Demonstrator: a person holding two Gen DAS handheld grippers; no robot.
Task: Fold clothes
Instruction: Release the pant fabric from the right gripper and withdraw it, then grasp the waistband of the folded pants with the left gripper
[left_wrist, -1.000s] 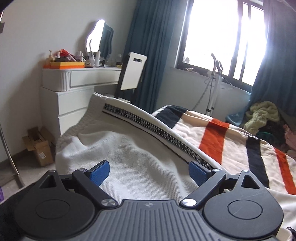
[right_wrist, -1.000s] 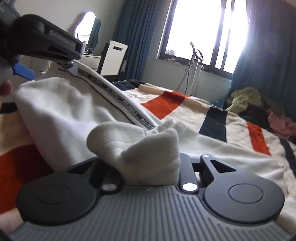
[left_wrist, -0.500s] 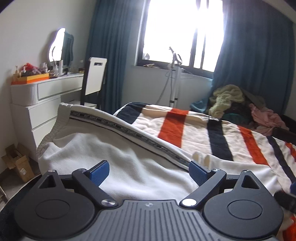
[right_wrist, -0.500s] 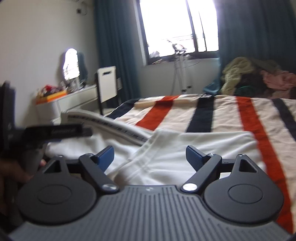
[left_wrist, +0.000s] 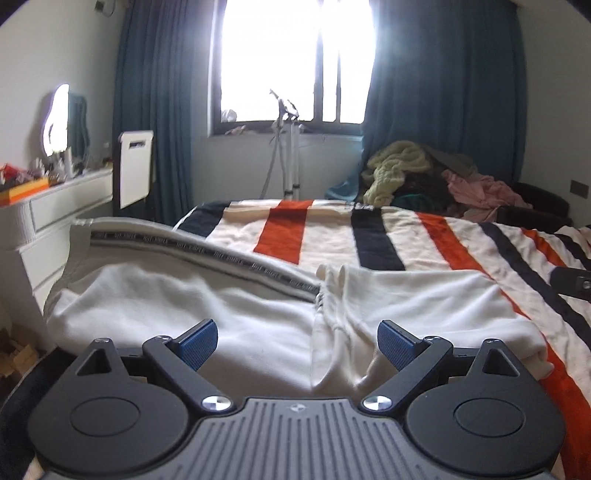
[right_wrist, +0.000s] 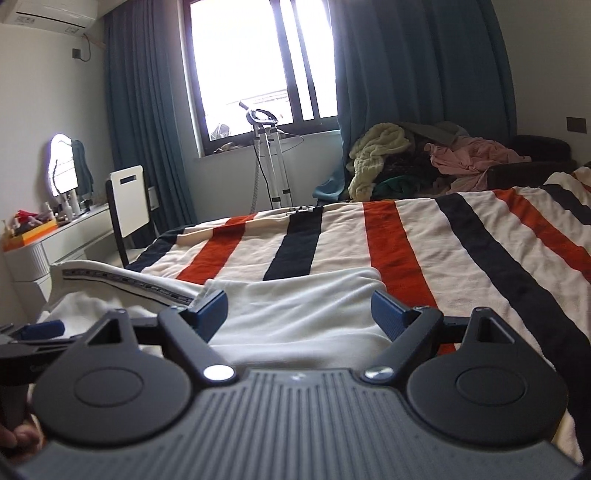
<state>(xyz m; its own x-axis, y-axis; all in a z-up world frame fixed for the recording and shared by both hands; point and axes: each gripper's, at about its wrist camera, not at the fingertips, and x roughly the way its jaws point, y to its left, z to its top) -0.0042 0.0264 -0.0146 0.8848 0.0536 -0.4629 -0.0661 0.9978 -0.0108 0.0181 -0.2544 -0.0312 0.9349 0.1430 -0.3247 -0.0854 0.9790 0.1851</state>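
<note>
A white garment with a black lettered band lies on the striped bed; it also shows in the right wrist view. One part is folded over toward the right. My left gripper is open and empty, just above the garment's near edge. My right gripper is open and empty over the folded part. The right gripper's tip shows at the right edge of the left wrist view. The left gripper shows at the left of the right wrist view.
The bed has a cream blanket with orange and dark stripes. A pile of clothes lies beyond the bed. A white dresser, a chair and a garment steamer stand are at the left and back.
My right gripper has let go of the white fabric it held and opened. The garment now lies on the bed with a part folded over. Both grippers have drawn back and turned right.
</note>
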